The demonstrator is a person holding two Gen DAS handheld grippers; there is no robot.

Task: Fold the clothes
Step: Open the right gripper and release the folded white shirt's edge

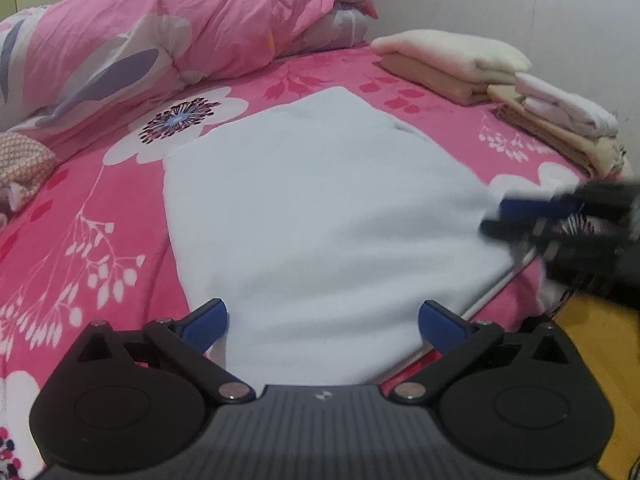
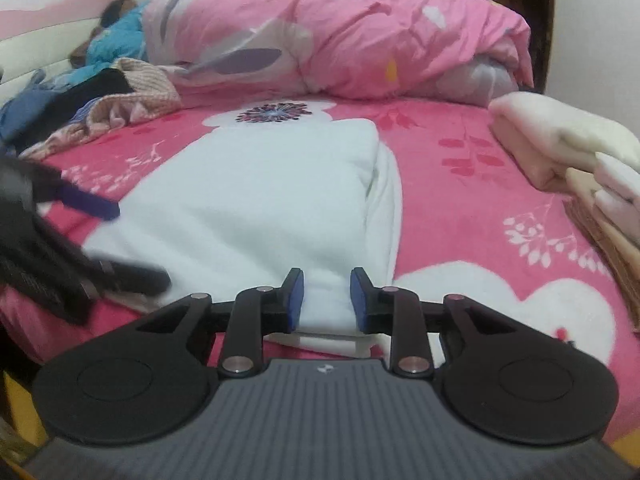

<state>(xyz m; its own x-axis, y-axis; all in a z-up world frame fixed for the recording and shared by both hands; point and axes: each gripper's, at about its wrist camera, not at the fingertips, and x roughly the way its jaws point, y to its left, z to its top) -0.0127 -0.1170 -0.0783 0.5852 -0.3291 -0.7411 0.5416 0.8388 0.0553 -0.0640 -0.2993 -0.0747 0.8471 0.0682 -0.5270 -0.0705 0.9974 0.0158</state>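
The folded garment [image 1: 316, 216] lies flat on the bed [image 1: 80, 240], near its front edge and roughly central. Behind the garment, along the far side of the bed, lies the rolled duvet [image 1: 192, 32]. To the right of the garment, well apart from it, two stacks of folded clothes [image 1: 452, 64] sit side by side, one behind the other, by the wall. At the far left, a heap of loose clothes [image 2: 84, 108] lies before the left end of the duvet. The left gripper [image 1: 322, 322] sits over the garment's near edge. The right gripper [image 2: 326, 300] sits over the garment's near right corner, to the right of the left gripper.
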